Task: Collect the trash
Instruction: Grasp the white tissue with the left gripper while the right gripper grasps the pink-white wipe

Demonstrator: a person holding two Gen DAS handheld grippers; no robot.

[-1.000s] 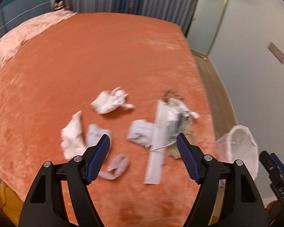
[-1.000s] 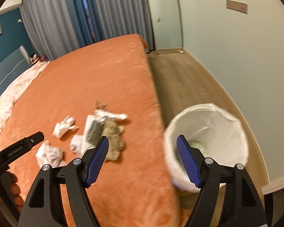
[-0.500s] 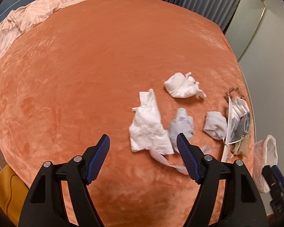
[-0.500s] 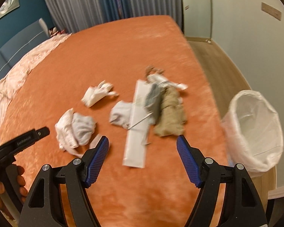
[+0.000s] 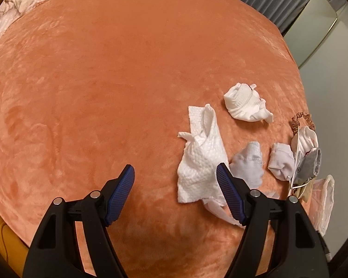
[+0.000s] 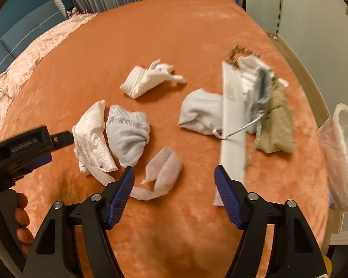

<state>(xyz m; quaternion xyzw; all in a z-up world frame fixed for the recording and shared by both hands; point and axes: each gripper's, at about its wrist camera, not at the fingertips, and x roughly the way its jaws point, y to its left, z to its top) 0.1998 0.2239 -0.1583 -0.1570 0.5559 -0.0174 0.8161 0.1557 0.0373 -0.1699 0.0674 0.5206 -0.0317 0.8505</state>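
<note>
Item: crumpled paper towel [image 5: 200, 162] on the orange bed [image 5: 104, 81], near edge; left gripper [image 5: 175, 192] fingers apart and empty, shift right to straddle it; right gripper [image 6: 174, 192], just narrowing, empty over white strip [image 6: 162, 173]; bin [image 6: 341, 159] far right.

Both wrist views, down on bed [image 5: 104, 69]

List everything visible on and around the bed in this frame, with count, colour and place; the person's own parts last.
bedspread: 1, orange, under everything
quilt: 1, pink, far left
paper towel: 1, white, left
socks: 2, pale grey, centre
crumpled tissue: 1, white, far centre
ribbon strip: 1, white, near
flat card: 1, white, right
khaki cloth: 1, right
lined bin: 1, white, beside bed
left gripper: open
right gripper: open, jaws just closing slightly, nothing gripped
</note>
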